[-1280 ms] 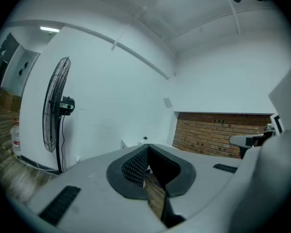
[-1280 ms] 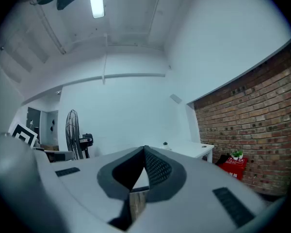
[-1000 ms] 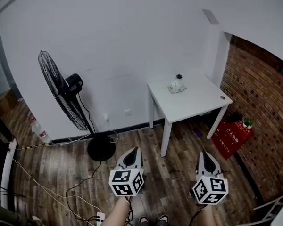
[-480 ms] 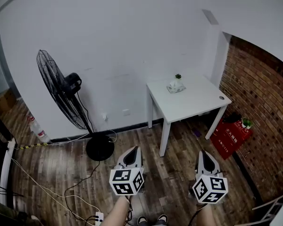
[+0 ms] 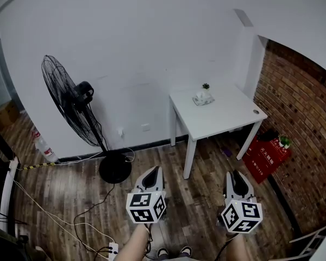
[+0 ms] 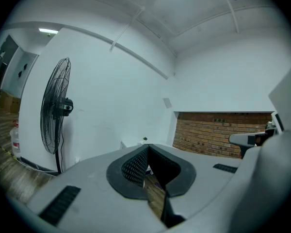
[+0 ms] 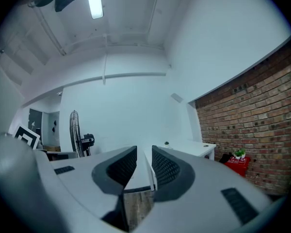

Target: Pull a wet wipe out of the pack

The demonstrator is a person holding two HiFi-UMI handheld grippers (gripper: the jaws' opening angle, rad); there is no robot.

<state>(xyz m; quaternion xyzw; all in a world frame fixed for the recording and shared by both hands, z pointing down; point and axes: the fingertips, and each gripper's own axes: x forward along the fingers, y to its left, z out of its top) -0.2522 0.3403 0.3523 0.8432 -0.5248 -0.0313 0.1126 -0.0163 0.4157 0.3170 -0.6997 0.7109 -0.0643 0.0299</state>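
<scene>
The wet wipe pack (image 5: 202,98) lies near the back edge of a small white table (image 5: 228,118), beside a tiny potted plant (image 5: 206,87). Both grippers hang low over the wooden floor, well short of the table and pointing toward it. My left gripper (image 5: 151,175) has its jaw tips touching, with nothing between them; in the left gripper view it (image 6: 146,148) points at the table's near corner. My right gripper (image 5: 234,178) shows a narrow gap between its pads (image 7: 166,168) and holds nothing. The pack is too small to make out in either gripper view.
A black standing fan (image 5: 70,105) on a round base (image 5: 115,169) stands left of the table against the white wall. Cables trail over the floor at the left. A red box (image 5: 269,157) sits by the brick wall (image 5: 307,118) on the right.
Almost nothing: the view has drifted slightly, so the fan sits a little further left. Both grippers hold about the same low position, the right one a touch higher.
</scene>
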